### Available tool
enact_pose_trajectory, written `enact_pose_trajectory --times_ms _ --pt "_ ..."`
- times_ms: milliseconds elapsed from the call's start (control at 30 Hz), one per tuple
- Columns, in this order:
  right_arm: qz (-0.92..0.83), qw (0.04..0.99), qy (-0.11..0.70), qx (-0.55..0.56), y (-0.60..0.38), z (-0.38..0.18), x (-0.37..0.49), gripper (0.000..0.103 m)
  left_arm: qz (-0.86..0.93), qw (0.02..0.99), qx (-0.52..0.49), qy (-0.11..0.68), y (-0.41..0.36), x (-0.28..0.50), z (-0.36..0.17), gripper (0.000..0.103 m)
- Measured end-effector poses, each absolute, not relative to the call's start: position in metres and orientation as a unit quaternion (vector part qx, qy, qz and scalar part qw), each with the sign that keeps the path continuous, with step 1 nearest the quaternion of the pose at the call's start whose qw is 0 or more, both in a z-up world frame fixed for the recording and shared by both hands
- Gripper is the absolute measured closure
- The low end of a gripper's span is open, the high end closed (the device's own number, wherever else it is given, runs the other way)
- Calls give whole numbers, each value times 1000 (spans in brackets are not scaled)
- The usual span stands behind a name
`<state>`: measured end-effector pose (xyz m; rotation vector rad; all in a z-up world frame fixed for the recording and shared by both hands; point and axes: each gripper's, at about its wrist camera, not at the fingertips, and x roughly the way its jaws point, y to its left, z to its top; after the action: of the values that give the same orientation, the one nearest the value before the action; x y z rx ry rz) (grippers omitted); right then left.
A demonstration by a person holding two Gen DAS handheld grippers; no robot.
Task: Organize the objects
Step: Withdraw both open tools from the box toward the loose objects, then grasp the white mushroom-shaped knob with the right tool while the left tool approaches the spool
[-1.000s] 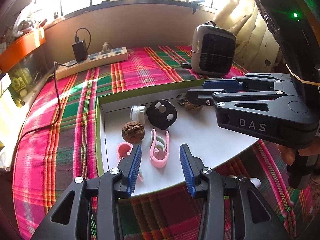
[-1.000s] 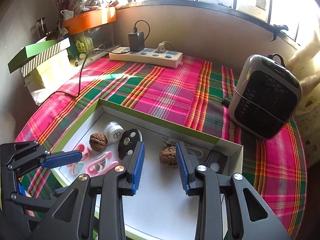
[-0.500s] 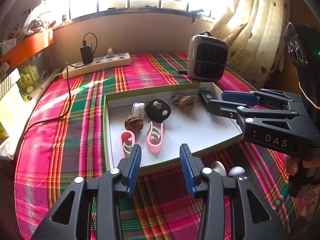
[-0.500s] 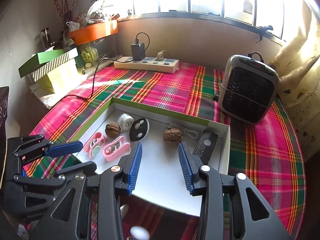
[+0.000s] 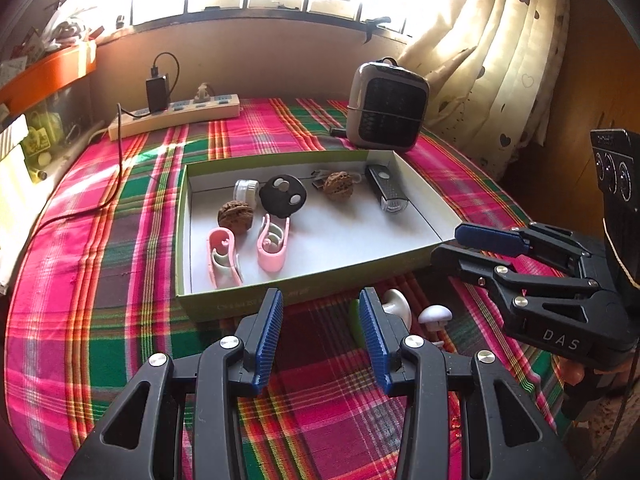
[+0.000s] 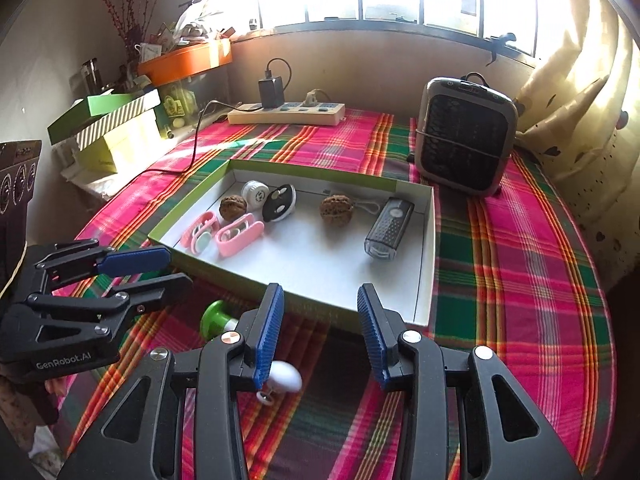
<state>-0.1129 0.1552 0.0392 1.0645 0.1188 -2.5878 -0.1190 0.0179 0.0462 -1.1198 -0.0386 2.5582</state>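
A shallow green-edged white box (image 5: 248,300) (image 6: 434,240) sits on the plaid cloth. It holds two walnuts (image 5: 235,216) (image 5: 338,185), a white cap (image 5: 246,190), a black round piece (image 5: 283,196), two pink clips (image 5: 222,256) (image 5: 273,246) and a black-and-clear device (image 6: 390,226). In front of the box lie white mushroom-shaped knobs (image 5: 435,315) (image 6: 284,376) and a green one (image 6: 214,318). My left gripper (image 5: 320,296) (image 6: 178,268) hovers open over the cloth before the box, nothing between its fingers. My right gripper (image 6: 320,292) (image 5: 448,242) is open beside it and empty.
A grey fan heater (image 6: 464,136) stands behind the box on the right. A power strip (image 6: 286,114) with a charger and trailing cord lies along the back wall. Stacked boxes (image 6: 108,128) sit at the left, and a curtain (image 5: 500,60) hangs at the right.
Both grippers have drawn back from over the box to the cloth in front of it. The mushroom knobs have come into view. The right jaws stand a little wider.
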Motion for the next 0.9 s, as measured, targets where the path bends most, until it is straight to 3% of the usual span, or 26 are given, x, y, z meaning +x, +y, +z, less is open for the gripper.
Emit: enact_pose_trajectory --times_ms 900 --pt "-887 176 62 423 145 -1 -94 62 893 196 -406 -10 34 -116 42 63"
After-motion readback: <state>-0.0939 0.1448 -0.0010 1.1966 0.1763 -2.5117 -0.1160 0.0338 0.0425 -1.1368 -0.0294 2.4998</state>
